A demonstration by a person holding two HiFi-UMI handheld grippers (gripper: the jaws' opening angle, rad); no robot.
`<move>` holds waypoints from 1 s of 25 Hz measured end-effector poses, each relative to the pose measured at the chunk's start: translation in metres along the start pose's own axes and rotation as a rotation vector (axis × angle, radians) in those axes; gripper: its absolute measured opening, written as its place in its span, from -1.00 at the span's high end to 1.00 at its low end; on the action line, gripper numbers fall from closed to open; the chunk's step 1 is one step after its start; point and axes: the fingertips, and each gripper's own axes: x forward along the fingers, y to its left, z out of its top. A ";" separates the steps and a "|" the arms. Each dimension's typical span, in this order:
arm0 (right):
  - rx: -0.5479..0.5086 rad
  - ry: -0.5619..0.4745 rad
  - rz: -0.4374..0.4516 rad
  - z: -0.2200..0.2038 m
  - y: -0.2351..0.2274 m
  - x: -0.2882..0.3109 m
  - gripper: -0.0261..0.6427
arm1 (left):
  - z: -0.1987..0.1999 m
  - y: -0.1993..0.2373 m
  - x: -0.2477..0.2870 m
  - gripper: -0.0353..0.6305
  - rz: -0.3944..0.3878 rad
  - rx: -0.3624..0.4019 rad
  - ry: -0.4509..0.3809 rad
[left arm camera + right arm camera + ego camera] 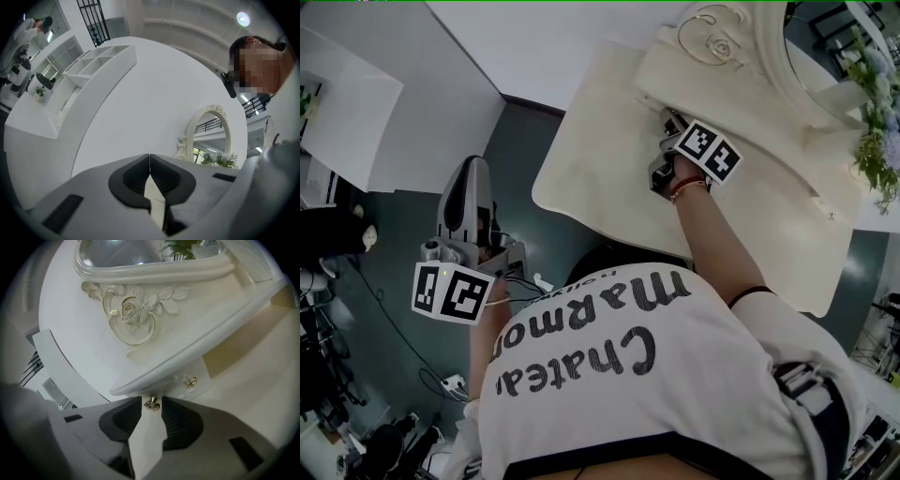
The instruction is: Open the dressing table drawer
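One gold knob of the drawer sits between the tips of the right tongs, which stand apart around it, so pinching its stem squarely and pulling straight back seems best, while the left tongs, pressed together and empty, wait well aside.

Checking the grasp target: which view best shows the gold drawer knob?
Right gripper view: the gold knob sits between the right tool's jaws. Head view: that tool hides it. Left gripper view: not shown.
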 end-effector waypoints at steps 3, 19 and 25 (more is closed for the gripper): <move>0.024 -0.017 -0.015 0.001 -0.002 0.000 0.54 | 0.001 0.002 -0.001 0.82 0.003 0.001 0.000; 0.035 0.001 0.003 -0.002 -0.001 0.003 0.60 | 0.005 -0.009 0.005 0.82 -0.025 -0.006 -0.013; 0.026 0.030 0.007 -0.004 -0.003 0.003 0.60 | 0.004 -0.014 0.001 0.82 -0.029 -0.011 -0.018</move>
